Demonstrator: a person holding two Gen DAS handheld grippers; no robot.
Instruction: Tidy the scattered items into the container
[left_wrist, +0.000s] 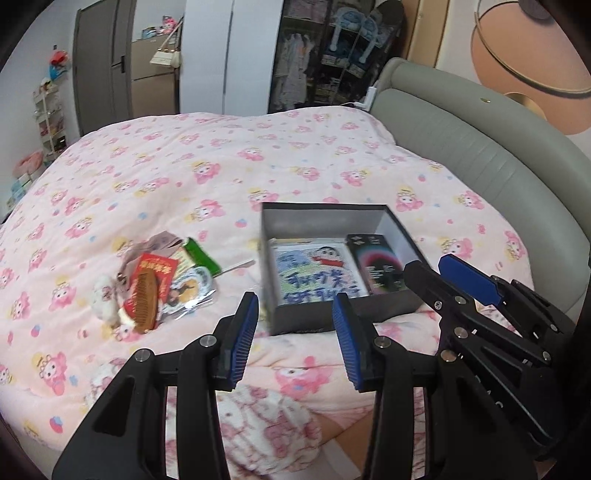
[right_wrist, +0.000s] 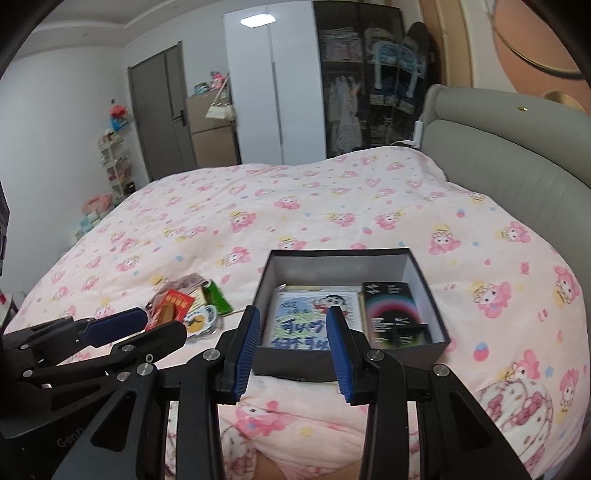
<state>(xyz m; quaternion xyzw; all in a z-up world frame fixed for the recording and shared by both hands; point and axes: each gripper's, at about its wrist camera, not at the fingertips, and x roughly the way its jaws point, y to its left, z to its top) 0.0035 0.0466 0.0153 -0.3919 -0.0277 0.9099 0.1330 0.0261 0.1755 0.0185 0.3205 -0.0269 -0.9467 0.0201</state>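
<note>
2 sets of tongs are in front of me, and both are released with nothing between their blue pads. In the left wrist view my left tongs (left_wrist: 295, 339) sit at the bottom centre, jaws parted over the pink patterned bedspread (left_wrist: 221, 158), while the right tongs (left_wrist: 447, 273) come in from the lower right edge beside the box. In the right wrist view the right tongs (right_wrist: 293, 349) frame the near wall of the box, and the left tongs (right_wrist: 155, 325) reach in from the lower left.

On the bed, the dark open box (left_wrist: 306, 216) sits right of centre in the left view. Inside it I see 2 things lying flat: a cartoon-print card or pouch (left_wrist: 317, 273) on the left side and a black packet with a pink arc (left_wrist: 376, 266) on the right, side by side.

Left of the box, apart from it, lies the scattered pile: a brown comb (left_wrist: 146, 301) on a red packet (left_wrist: 157, 271), a green packet (left_wrist: 201, 254) at the far edge, a white fluffy item (left_wrist: 103, 295) at the left edge, and clear wrappers (left_wrist: 192, 288) on the right side. All of these touch or overlap. In the right view the same pile (right_wrist: 188, 306) shows partly behind the left tongs.

A grey padded headboard (left_wrist: 480, 155) curves along the right of the frame.
</note>
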